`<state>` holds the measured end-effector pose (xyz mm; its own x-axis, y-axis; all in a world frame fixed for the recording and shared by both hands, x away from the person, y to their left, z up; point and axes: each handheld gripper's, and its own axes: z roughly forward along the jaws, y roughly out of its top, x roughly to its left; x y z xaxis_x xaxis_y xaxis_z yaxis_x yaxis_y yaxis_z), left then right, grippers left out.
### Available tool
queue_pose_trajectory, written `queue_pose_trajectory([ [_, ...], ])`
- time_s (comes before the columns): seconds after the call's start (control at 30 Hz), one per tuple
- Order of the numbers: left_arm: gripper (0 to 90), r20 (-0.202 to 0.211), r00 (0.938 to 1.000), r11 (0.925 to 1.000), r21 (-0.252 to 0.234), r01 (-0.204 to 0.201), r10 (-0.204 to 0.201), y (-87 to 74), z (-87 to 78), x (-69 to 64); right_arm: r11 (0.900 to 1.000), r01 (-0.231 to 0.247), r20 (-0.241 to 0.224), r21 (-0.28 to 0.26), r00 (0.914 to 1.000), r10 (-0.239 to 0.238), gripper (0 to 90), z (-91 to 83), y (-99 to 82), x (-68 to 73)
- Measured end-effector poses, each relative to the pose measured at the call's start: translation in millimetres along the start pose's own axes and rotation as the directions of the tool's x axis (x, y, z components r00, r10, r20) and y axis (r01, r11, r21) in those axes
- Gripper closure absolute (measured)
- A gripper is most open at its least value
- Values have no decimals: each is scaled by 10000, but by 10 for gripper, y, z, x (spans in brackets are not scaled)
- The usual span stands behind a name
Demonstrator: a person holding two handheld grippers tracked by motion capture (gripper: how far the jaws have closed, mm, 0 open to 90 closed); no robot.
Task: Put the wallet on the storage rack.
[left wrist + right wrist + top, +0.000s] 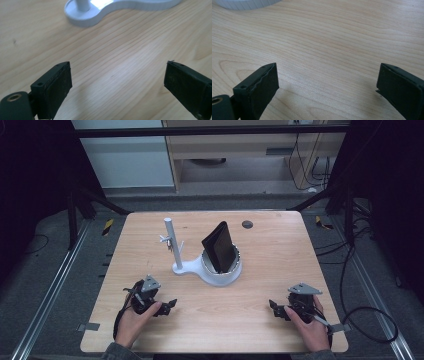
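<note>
A white stand (192, 266) sits mid-table, with an upright post (170, 236) on its left and a round cup on its right. A black wallet-like flat object (220, 246) leans upright in that cup. My left gripper (170, 306) rests near the front left of the table, open, nothing between its jaws; its view shows the stand's base (100, 13) ahead. My right gripper (275, 309) lies at the front right, also open and empty, with the stand's rim (244, 3) at the top left of its view.
The wooden table (270, 265) has a small dark round hole (247, 224) near its far edge. Cables trail on the grey floor to the right (370, 320). Black frame struts stand at both far corners.
</note>
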<state>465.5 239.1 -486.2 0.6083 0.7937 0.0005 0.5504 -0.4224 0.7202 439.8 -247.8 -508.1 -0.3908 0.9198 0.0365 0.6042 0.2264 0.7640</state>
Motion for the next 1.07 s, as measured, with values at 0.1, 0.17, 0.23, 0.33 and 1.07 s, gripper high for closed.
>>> queue_pose_trajectory([
  [0.1,76,-280,9984,9988,-115,481,-484,-92,22,110,9999,114,82,25,9999,-114,43,25,-3,-8],
  [0.17,75,-351,9967,9972,-178,722,-728,-120,24,162,10000,38,73,48,10000,-38,43,42,0,-9],
  [0.23,75,-496,9955,9967,-168,798,-806,-135,33,188,10000,40,89,61,10000,-40,43,58,9,-26],
  [0.33,74,-499,9957,9969,-114,778,-783,-156,56,200,9999,-91,104,44,9999,90,41,70,25,-52],
  [1.07,7,-784,9958,9988,67,476,-469,-178,143,192,9982,152,441,575,9989,-177,14,133,46,46],
])
